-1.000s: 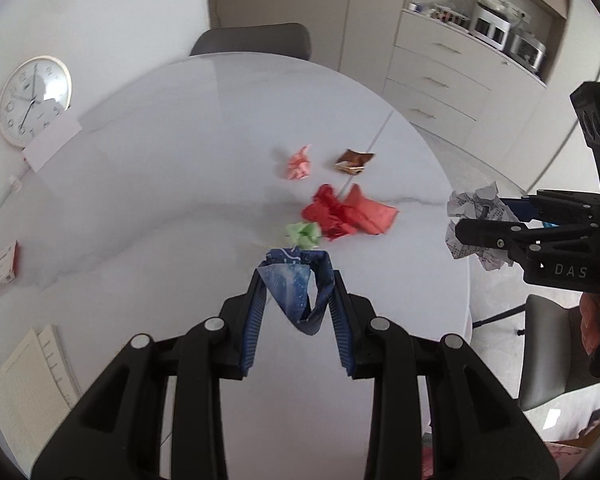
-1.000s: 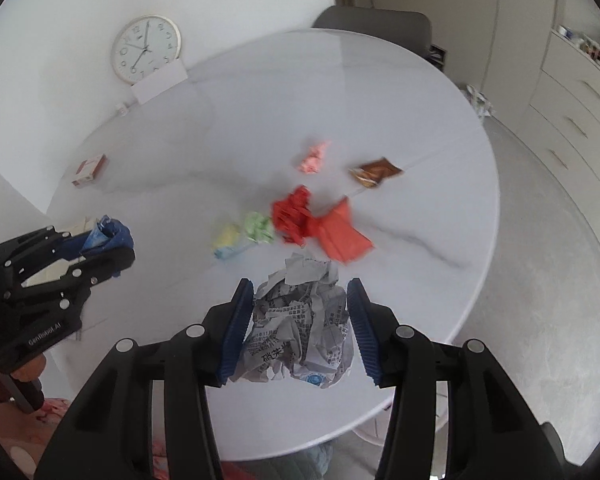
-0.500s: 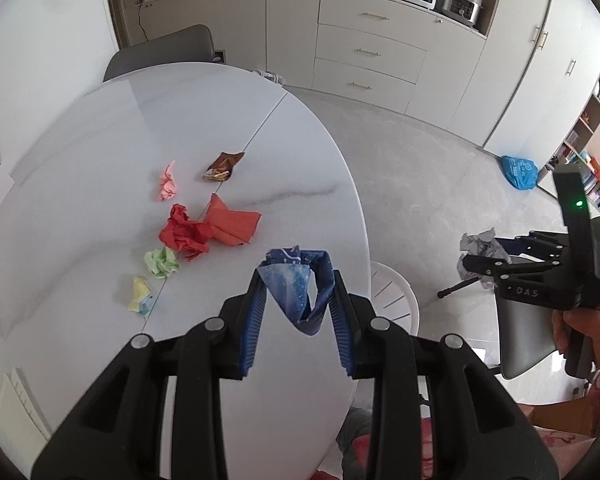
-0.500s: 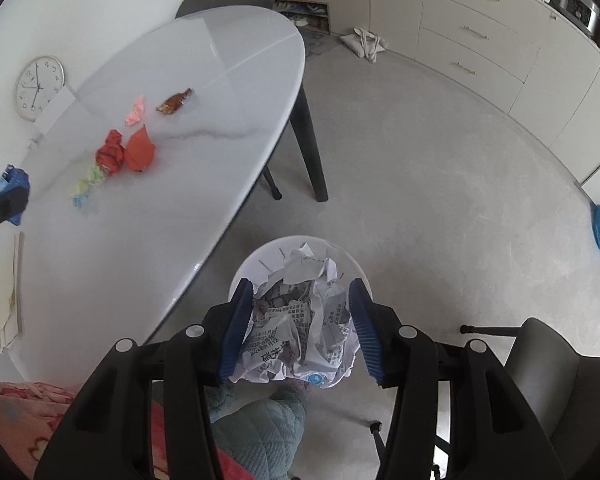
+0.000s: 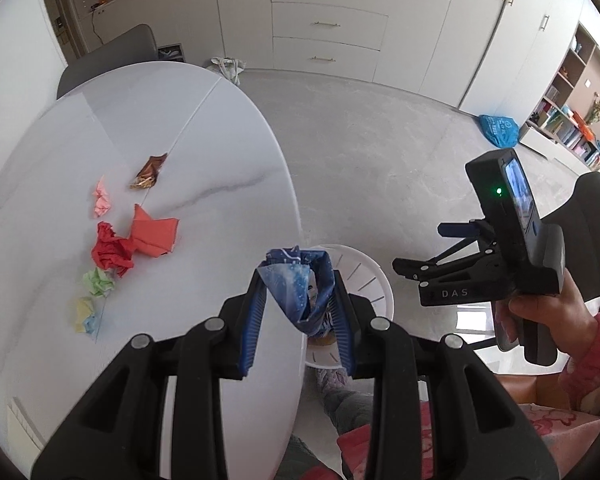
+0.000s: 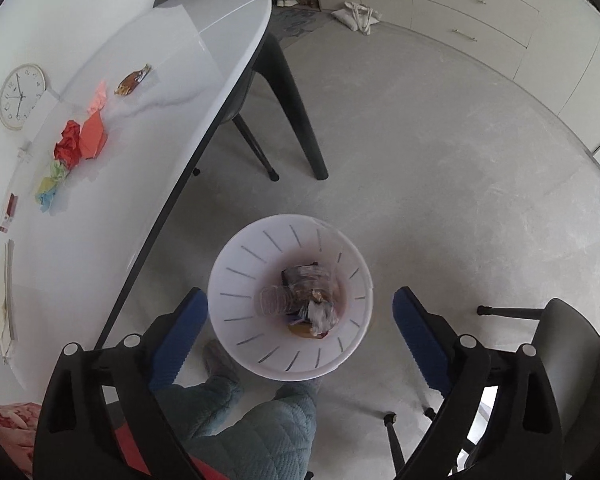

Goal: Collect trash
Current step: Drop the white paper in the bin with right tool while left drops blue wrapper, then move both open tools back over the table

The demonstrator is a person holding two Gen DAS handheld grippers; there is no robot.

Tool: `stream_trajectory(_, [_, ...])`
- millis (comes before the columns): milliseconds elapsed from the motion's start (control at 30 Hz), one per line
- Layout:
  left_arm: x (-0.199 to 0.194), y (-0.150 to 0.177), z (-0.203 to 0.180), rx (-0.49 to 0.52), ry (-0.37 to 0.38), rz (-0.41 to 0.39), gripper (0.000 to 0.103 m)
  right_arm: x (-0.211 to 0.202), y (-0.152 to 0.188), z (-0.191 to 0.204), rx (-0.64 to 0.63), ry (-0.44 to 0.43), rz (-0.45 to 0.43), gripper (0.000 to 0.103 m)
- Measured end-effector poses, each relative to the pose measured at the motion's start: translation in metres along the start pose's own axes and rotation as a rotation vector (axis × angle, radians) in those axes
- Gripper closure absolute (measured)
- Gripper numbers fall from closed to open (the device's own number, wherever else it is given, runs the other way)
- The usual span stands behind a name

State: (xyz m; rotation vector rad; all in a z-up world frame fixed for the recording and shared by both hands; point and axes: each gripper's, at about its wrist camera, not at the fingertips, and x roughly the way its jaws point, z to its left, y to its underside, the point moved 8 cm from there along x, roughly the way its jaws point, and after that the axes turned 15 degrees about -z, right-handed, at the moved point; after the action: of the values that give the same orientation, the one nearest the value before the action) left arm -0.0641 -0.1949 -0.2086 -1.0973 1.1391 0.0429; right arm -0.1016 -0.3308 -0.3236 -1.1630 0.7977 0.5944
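My right tool (image 6: 300,320) hangs over the white bin (image 6: 236,280), jaws just spread, nothing between them. My left tool (image 5: 298,304) pinches the blue wrapper (image 5: 296,292) above the desk (image 5: 204,128) edge, positioned for the bin.

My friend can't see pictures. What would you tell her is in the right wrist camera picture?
The right gripper hangs open and empty above a white trash bin with rubbish inside, on a grey floor. At left, a white table holds crumpled coloured papers.
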Motion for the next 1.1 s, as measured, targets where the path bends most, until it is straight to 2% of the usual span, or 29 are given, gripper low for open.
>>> stream_trajectory(133, [0.017, -0.002, -0.025, 0.020, 0.064, 0.024, 0.071, -0.023, -0.012, -0.028, 0.007, 0.068, -0.042, 0.006])
stream_trajectory(267, [0.041, 0.005, -0.052, 0.033, 0.130, 0.082, 0.070, -0.041, -0.019, -0.050, 0.048, 0.104, -0.093, 0.004])
stream_trajectory(367, [0.064, 0.019, -0.064, 0.042, 0.141, 0.158, 0.062, -0.048, -0.018, -0.064, 0.069, 0.123, -0.104, 0.004])
stream_trajectory(467, [0.082, 0.033, -0.069, 0.030, 0.135, 0.226, 0.050, -0.050, -0.013, -0.072, 0.090, 0.130, -0.101, 0.004])
stream_trajectory(500, [0.085, 0.036, -0.070, 0.024, 0.132, 0.237, 0.042, -0.050, -0.011, -0.074, 0.093, 0.131, -0.099, 0.004])
stream_trajectory(600, [0.087, 0.040, -0.070, 0.026, 0.122, 0.249, 0.023, -0.048, -0.005, -0.076, 0.105, 0.133, -0.090, 0.004])
stream_trajectory(700, [0.082, 0.039, -0.072, 0.039, 0.117, 0.239, 0.012, -0.047, -0.001, -0.075, 0.110, 0.128, -0.082, 0.004])
stream_trajectory(1100, [0.067, 0.030, -0.059, 0.032, 0.083, 0.186, 0.011, -0.049, -0.008, -0.056, 0.069, 0.114, -0.091, 0.004])
